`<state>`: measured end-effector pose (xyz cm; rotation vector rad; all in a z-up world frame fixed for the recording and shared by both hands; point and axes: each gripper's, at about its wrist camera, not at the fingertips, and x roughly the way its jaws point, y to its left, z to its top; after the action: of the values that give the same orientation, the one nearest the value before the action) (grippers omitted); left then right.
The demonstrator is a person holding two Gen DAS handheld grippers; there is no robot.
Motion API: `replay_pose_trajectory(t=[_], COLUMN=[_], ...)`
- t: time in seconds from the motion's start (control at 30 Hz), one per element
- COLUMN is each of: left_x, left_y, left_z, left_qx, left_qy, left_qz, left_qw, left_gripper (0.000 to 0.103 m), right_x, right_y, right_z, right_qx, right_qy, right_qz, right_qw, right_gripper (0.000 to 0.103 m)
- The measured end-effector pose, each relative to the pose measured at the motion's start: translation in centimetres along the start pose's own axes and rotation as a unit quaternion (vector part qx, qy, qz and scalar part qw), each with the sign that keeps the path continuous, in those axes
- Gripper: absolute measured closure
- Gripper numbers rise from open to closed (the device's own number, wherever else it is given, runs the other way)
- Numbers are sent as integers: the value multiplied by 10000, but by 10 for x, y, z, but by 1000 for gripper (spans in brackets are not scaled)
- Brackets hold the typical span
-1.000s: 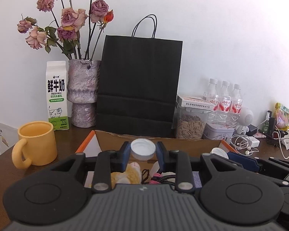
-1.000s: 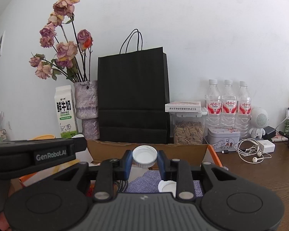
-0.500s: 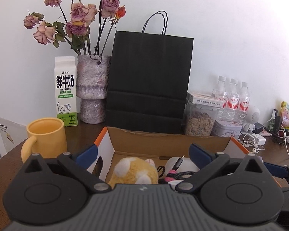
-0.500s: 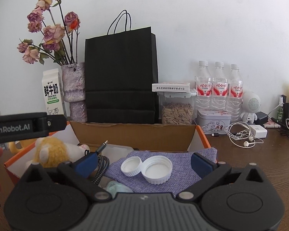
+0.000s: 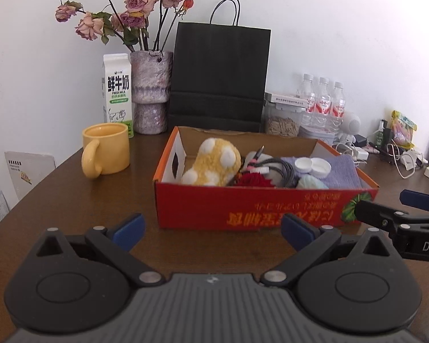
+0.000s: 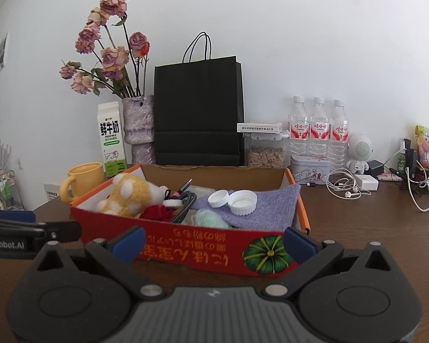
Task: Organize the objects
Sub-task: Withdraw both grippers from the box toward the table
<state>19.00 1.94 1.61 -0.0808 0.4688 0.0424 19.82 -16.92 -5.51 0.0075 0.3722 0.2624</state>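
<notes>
I hold both hand-held grippers, left [image 5: 211, 230] and right [image 6: 213, 240], wide open and empty; the red cardboard box [image 5: 251, 208] lies straight ahead, its long side across them.

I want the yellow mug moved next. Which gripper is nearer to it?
Left. The left gripper hovers in front of the yellow mug, on its side of the red box; the right gripper faces the box's other end.

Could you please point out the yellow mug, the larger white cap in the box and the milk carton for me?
yellow mug [image 5: 108, 148], left wrist view, on its side wall.
larger white cap [image 6: 244, 202], right wrist view, on its open inside.
milk carton [image 5: 117, 91], left wrist view, on its printed front face.
</notes>
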Motion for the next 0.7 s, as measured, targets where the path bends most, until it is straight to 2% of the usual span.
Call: replay_pose_trajectory(t=[0.33,0.7], left_x=[-68,-83], left_y=[-1,-5], left_z=[-26,-27], left_qx=[56,78], left_qy=[12,-9], left_qz=[-86,-116], left_qw=[9999,9999], left_gripper=[0,0], right_x=[-67,-87], right_y=[8,10], right_z=[-20,-18], right_qx=[181,156], right_qy=[265,201], right_qz=[58,28], right_qw=[9995,9997], right_gripper=[0,0])
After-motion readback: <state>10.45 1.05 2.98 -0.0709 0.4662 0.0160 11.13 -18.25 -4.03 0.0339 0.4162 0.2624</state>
